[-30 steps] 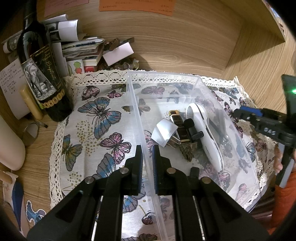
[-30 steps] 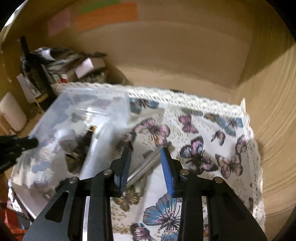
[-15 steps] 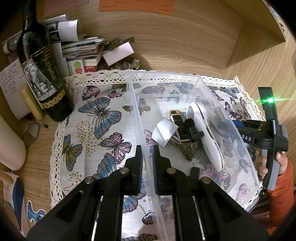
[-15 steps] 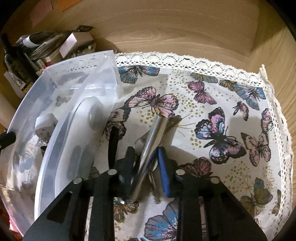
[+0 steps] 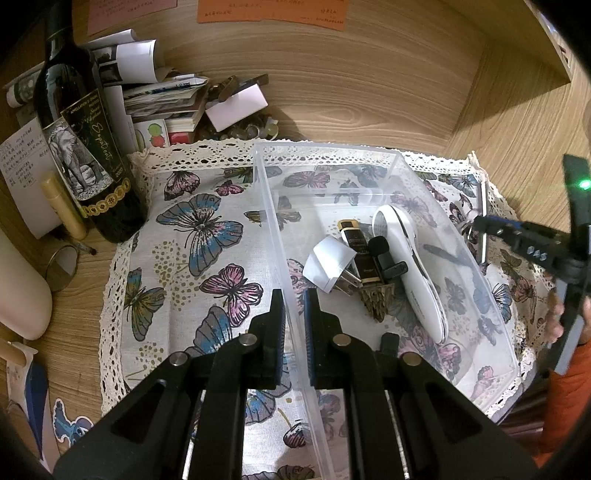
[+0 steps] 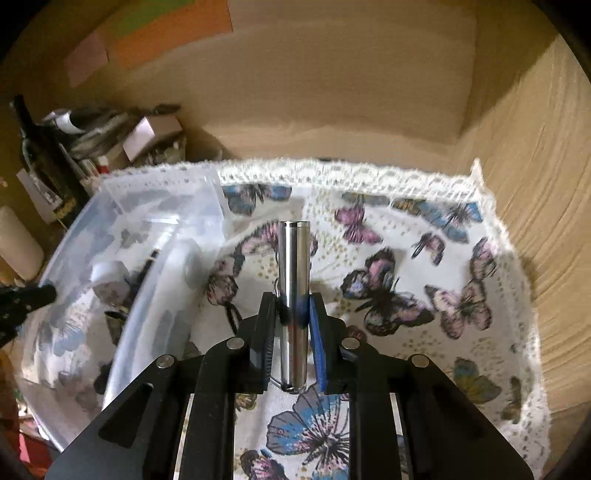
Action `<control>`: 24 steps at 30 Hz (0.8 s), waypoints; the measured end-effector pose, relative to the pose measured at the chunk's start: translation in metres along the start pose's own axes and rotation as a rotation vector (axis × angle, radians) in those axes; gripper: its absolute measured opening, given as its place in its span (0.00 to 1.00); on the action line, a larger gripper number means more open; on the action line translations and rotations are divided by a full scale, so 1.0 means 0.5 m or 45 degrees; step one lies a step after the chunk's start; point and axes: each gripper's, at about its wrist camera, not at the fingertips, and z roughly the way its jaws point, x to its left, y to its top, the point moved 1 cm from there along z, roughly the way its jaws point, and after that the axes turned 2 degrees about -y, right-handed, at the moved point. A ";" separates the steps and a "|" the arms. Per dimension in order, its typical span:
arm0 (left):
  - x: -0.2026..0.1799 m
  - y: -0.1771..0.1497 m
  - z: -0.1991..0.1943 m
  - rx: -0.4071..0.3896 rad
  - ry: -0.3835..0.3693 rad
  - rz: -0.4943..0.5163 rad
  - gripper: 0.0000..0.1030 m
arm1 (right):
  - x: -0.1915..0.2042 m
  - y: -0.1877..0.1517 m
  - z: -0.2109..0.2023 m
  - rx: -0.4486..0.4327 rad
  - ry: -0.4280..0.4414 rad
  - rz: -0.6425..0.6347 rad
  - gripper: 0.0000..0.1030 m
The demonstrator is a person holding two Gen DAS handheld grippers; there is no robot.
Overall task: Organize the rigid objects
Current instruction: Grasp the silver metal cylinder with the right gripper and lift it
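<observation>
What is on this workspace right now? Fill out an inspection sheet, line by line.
Surface: butterfly cloth with lace edge, on wood.
Job's things: clear bin holding white handheld device, white plug, dark lipstick tube; metal cylinder outside it.
Clutter: wine bottle, paper stack.
Grippers: left gripper clamped on the bin wall; right gripper shut on the cylinder.
Cables: nothing seen.
Surroundings: wooden walls, orange note.

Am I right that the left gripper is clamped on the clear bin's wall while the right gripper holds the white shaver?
Not quite. The left gripper does clamp the clear bin wall, but the right gripper holds a silver metal cylinder, as the right wrist view shows. The white shaver lies inside the bin.
</observation>
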 end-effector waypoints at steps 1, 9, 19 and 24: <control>0.001 0.000 0.000 -0.001 0.000 -0.001 0.09 | 0.004 0.004 -0.003 -0.011 0.000 -0.002 0.16; 0.002 -0.001 0.000 -0.001 0.000 -0.002 0.09 | 0.022 0.004 -0.024 -0.019 0.007 -0.057 0.16; 0.002 -0.001 0.000 -0.002 -0.001 -0.004 0.09 | 0.013 -0.037 0.032 0.102 0.001 -0.027 0.16; 0.001 0.000 0.000 -0.002 -0.001 -0.004 0.09 | 0.007 -0.046 0.038 0.123 0.002 -0.006 0.15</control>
